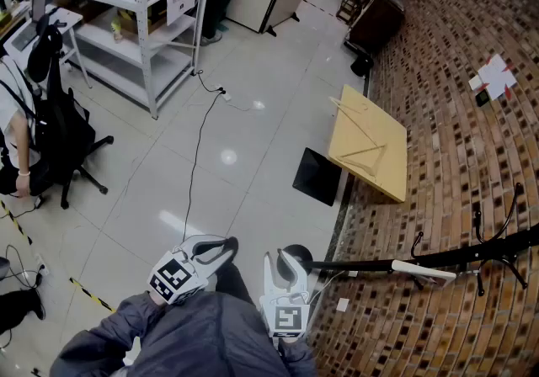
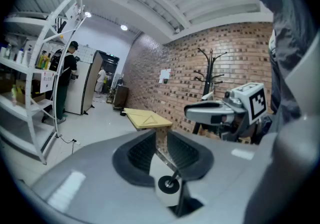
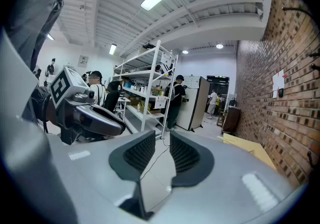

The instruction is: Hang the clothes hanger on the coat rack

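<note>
The clothes hanger (image 1: 421, 269) is a pale, off-white, slim bar, lying against the dark pole of the coat rack (image 1: 362, 265) partway up, below the top hooks and beside the brick wall (image 1: 438, 72). The left gripper (image 1: 226, 247) is closed and empty. The right gripper (image 1: 283, 259) has its jaws slightly apart, holding nothing.

The coat rack (image 1: 358, 264) is black, the clothes hanger (image 1: 421, 268) off-white. Mottled brown bricks pattern the wall (image 1: 438, 72); the floor (image 1: 253, 131) is pale grey tile. A board (image 1: 368, 144) is yellow, a panel (image 1: 317, 176) black, the floor tape (image 1: 91, 293) striped yellow and black
</note>
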Demonstrator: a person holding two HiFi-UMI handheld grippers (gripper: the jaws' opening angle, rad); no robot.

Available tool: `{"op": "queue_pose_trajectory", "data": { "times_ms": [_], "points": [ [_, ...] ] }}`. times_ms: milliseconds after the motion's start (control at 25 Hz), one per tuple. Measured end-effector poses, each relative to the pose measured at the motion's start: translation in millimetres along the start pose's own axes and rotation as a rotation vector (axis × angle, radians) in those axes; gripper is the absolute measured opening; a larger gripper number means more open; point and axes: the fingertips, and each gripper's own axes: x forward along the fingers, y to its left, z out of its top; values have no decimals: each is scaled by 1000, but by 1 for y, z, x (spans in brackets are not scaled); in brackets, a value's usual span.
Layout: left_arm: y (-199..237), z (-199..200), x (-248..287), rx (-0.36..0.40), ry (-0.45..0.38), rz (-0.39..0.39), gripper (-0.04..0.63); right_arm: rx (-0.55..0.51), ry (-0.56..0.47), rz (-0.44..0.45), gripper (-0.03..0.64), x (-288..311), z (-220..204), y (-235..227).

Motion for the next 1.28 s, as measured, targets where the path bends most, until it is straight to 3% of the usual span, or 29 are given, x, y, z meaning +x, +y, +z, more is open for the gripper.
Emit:
{"op": "queue_pose_trajectory", "data": {
  "times_ms": [280,440,760,1000,1280],
  "points": [
    [79,27,71,-7,14,29,61,8,-8,18,91,89,3,-69],
    [126,66,130,-4,25,29,61,-1,-29,28,91,145,17,-129],
    [215,150,259,57,-5,5,64,15,-64,-37,91,245,37,-262],
    [280,169,325,39,16,-18,71,35,-42,-89,91,313,33,-331],
    [407,216,403,13,4,-64,80,44,-14,-152,91,433,50,-400]
  ]
}}
